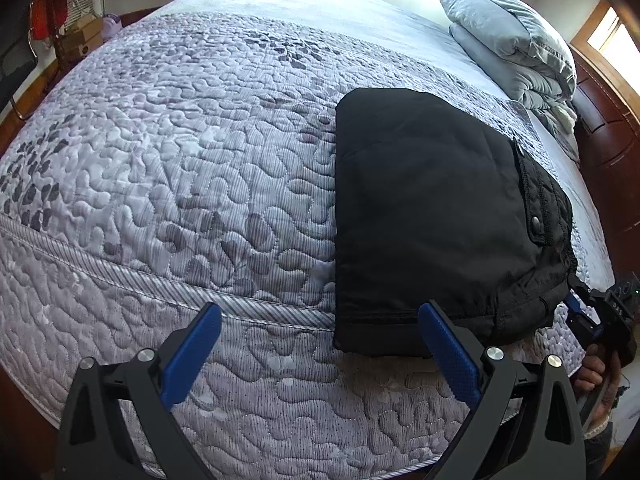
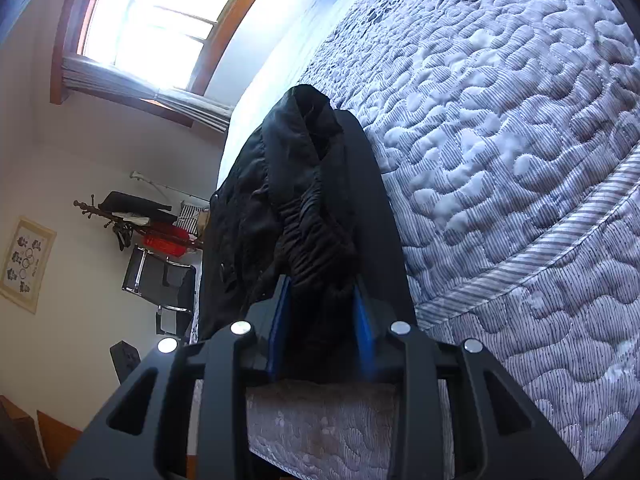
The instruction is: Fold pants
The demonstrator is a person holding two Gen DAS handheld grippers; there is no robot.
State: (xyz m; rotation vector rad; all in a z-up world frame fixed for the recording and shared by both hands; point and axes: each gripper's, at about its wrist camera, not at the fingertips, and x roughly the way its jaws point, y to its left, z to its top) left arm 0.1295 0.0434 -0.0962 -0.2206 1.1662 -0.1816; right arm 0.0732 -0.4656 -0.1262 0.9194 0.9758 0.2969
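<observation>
Black pants (image 1: 424,208) lie folded into a thick rectangle on the quilted lavender bed (image 1: 180,160), close to its front edge. My left gripper (image 1: 320,308) hovers open over the bedspread at the fold's near left corner; its right fingertip (image 1: 434,312) overlaps the pants' lower edge, and nothing sits between the pads. My right gripper (image 2: 320,292) is shut on the bunched elastic waist end of the pants (image 2: 304,184), with fabric filling the gap between the blue pads. In the left wrist view that right gripper (image 1: 580,312) shows at the pants' lower right corner, held by a hand (image 1: 596,372).
Folded grey bedding and a pillow (image 1: 512,48) are stacked at the bed's far right by the dark wooden headboard (image 1: 612,152). Beyond the bed's edge are a window (image 2: 160,20), a coat rack (image 2: 132,216) and a black chair (image 2: 160,280).
</observation>
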